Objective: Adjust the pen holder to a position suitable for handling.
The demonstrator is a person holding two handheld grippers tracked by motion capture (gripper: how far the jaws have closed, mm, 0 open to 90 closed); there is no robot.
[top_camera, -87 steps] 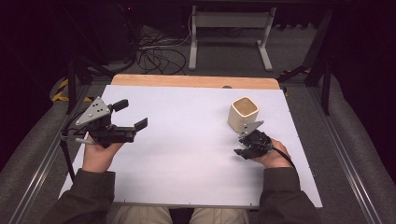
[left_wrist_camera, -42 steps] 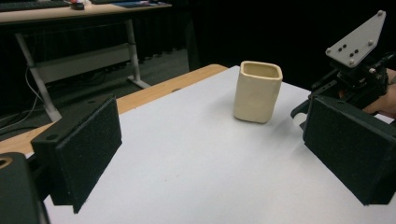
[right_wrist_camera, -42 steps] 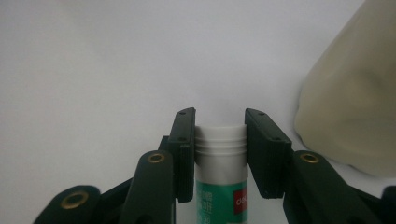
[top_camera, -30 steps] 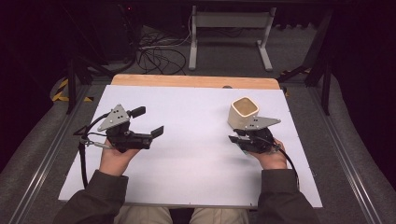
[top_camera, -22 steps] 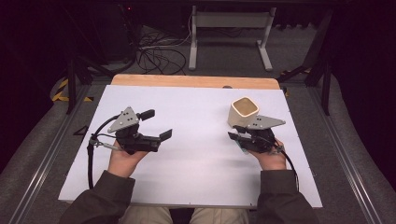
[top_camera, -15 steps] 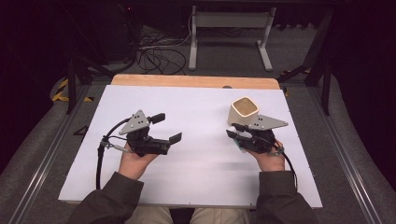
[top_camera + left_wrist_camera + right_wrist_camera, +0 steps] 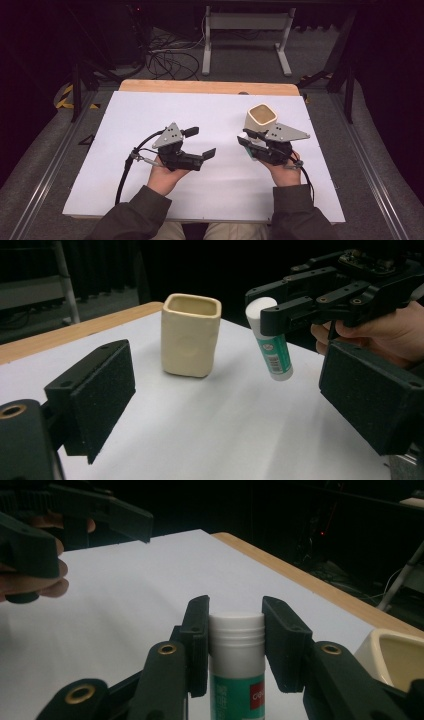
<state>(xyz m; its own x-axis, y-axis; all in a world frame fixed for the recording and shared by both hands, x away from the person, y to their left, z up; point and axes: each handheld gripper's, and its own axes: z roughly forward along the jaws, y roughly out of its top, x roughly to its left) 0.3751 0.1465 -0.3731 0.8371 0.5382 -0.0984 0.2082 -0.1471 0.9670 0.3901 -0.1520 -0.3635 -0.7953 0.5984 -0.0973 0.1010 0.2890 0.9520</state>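
My right gripper [image 7: 246,139] is shut on a glue stick [image 7: 249,148] with a white cap and a green label, held roughly upright above the white table. In the right gripper view the jaws clamp the glue stick [image 7: 236,645] just under its cap. A cream square cup [image 7: 262,120] stands just behind that gripper, apart from it. My left gripper [image 7: 200,142] hovers open at the table's middle and points toward the right gripper. The left gripper view shows the cup [image 7: 191,335], the glue stick [image 7: 272,345] and the right gripper [image 7: 300,305] beyond my open left gripper [image 7: 225,390].
The white sheet [image 7: 125,150] covers the table, with a wooden edge [image 7: 200,86] along the far side. A metal stand [image 7: 245,30] and loose cables [image 7: 165,60] lie on the floor beyond. Rails run along both table sides.
My left gripper has travelled from the table's left side toward the middle, still open. The right gripper has shifted slightly left in front of the cup, keeping the glue stick.
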